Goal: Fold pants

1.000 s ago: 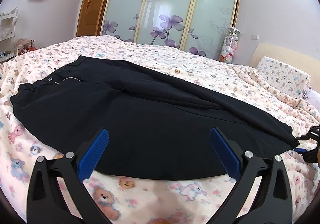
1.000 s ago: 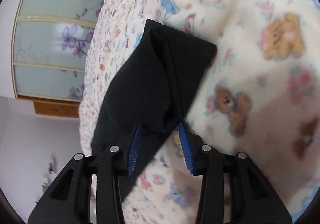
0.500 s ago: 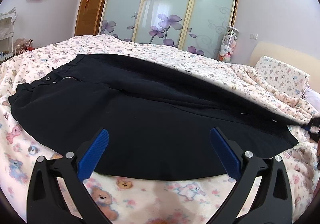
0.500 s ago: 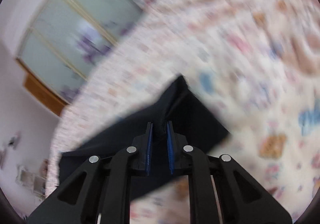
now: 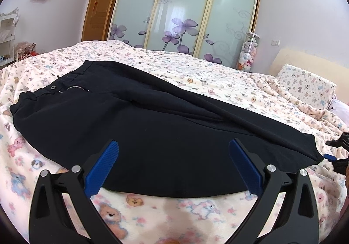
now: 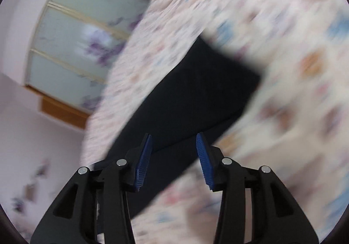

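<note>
I have the black pants (image 5: 165, 135) spread flat along the bed (image 5: 196, 69), waistband far left, so the legs line up for a fold. My left hand-held gripper (image 5: 173, 164) hovers wide apart over the near edge, gripping nothing. My right hand-held gripper (image 6: 173, 156) sits by the hem, its jaws opening, nothing pinched between them.

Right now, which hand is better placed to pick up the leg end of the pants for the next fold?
The right tool: it hangs directly over the hem end of the pants, jaws opening, nothing gripped. The left tool faces the thigh edge, far from the hem.
</note>
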{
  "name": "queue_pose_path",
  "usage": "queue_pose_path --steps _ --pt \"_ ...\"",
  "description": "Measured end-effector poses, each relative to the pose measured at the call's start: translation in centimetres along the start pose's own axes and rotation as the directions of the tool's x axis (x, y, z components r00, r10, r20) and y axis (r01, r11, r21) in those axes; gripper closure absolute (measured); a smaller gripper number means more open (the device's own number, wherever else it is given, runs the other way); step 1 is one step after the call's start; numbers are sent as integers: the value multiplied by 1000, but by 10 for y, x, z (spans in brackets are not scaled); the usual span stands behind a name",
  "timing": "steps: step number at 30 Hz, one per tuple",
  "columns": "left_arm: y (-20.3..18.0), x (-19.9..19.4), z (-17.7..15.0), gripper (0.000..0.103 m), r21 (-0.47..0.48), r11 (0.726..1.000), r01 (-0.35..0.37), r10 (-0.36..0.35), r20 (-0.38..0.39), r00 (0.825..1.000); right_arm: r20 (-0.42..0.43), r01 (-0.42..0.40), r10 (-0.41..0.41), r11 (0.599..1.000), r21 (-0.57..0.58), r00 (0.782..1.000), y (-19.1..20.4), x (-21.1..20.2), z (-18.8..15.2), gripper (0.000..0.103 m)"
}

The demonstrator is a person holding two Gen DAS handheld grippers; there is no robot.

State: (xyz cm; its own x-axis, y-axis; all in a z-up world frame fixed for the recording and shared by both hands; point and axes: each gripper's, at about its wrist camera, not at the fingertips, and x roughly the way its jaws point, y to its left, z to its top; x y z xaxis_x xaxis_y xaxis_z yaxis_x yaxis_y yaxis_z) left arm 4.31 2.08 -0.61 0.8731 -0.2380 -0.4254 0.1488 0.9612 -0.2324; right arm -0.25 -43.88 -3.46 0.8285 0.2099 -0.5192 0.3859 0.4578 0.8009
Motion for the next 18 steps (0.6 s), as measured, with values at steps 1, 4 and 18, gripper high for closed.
queue_pose_path --steps 1,4,18 --pt "1 0 0 2 -7 1000 -4 4 -1 1000 -38 -46 48 998 43 998 0 12 -5 60" --pt "10 1 0 2 -44 999 -6 5 -7 1000 -94 -101 118 981 168 989 -8 50 -15 62" --pt "51 3 20 2 -213 977 -16 11 -24 1000 63 -105 90 947 303 994 -59 69 -8 90"
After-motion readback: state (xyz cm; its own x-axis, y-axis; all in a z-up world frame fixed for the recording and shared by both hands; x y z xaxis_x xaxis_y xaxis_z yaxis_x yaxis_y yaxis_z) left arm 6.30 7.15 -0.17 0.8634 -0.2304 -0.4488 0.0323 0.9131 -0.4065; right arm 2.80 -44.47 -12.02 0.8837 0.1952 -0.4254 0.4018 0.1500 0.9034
